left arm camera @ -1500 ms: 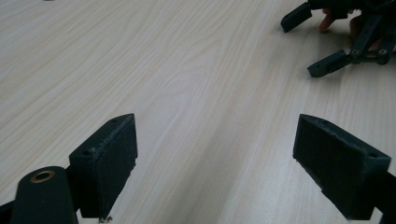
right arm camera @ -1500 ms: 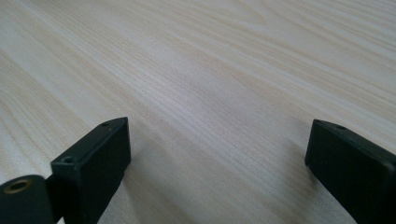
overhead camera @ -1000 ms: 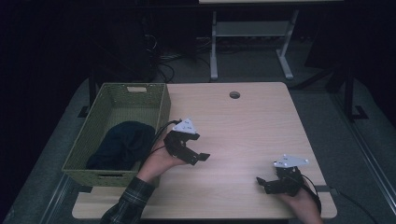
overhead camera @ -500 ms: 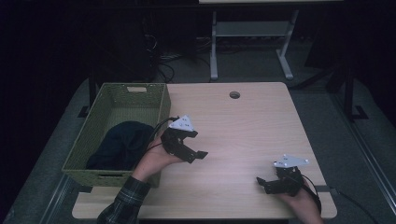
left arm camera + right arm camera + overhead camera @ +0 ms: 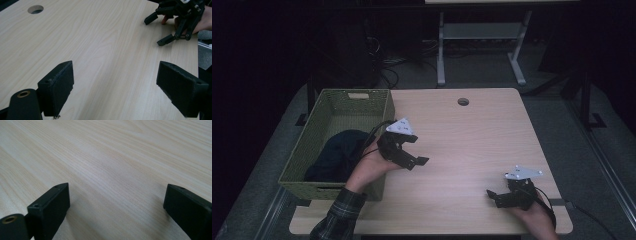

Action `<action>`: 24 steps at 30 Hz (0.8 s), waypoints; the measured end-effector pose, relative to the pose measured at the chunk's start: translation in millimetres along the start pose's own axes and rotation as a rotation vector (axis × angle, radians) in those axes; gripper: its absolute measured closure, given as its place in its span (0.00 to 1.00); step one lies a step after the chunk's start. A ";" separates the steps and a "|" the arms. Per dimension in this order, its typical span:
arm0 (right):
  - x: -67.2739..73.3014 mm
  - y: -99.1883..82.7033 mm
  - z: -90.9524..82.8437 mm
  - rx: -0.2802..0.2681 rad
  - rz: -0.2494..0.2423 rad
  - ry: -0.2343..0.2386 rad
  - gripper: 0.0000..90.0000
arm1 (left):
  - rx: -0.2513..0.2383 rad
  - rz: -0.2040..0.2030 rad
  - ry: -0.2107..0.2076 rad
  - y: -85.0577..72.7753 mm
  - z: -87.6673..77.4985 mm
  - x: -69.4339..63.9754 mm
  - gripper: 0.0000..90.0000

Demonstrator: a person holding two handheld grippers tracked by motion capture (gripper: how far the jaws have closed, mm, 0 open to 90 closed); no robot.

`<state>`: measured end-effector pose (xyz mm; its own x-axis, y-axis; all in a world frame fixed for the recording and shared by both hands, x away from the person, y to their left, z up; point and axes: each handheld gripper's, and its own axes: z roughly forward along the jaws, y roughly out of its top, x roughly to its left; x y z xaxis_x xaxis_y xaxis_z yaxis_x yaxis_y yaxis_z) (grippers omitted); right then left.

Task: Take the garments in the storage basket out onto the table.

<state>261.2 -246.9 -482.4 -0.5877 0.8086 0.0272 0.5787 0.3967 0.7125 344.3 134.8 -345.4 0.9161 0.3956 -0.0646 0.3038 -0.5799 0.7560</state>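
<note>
The dark cloth lies bunched in the near end of the green basket, and the left gripper, jaws wide apart and empty, hangs just beside the basket's right wall. To lift the cloth well, I judge it should reach over that wall and pinch a raised fold. The right gripper rests spread and empty on the pale wooden table, well apart. Dark floor, cables and a stand lie beyond.

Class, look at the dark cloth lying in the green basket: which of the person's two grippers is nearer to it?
Left. The left gripper hangs just beside the basket holding the dark cloth; the right gripper sits far across the table, near its opposite front corner.
</note>
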 end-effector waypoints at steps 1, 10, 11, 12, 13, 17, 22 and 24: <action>-0.1 0.0 0.0 0.000 -0.001 0.000 0.07 | 0.003 0.002 -0.002 -0.1 -2.1 1.7 0.16; -0.2 0.0 0.0 0.001 -0.002 0.000 0.07 | 0.025 -0.003 -0.014 2.6 -13.6 11.3 0.16; -0.1 0.0 0.0 0.001 -0.002 0.000 0.07 | 0.029 0.001 -0.009 3.2 -14.9 12.3 0.16; 0.0 0.0 0.0 0.000 0.000 0.000 0.07 | 0.030 0.001 -0.009 3.6 -16.2 13.3 0.16; 0.0 0.0 0.0 0.000 0.000 0.000 0.07 | 0.030 -0.003 -0.007 3.9 -18.3 14.1 0.16; 0.0 0.0 0.1 0.000 0.001 0.000 0.07 | 0.035 -0.001 0.001 3.9 -24.2 17.3 0.16; 0.1 0.0 0.0 0.000 0.000 0.000 0.07 | 0.037 -0.014 0.025 1.4 -32.5 20.9 0.16; 0.1 0.0 0.0 0.000 0.001 0.000 0.07 | 0.037 -0.018 0.026 0.4 -35.7 23.0 0.16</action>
<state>261.2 -246.9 -482.4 -0.5875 0.8088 0.0276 0.5789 0.3961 0.7127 356.2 169.1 -323.3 0.9035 0.4242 -0.0607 0.3299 -0.5981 0.7303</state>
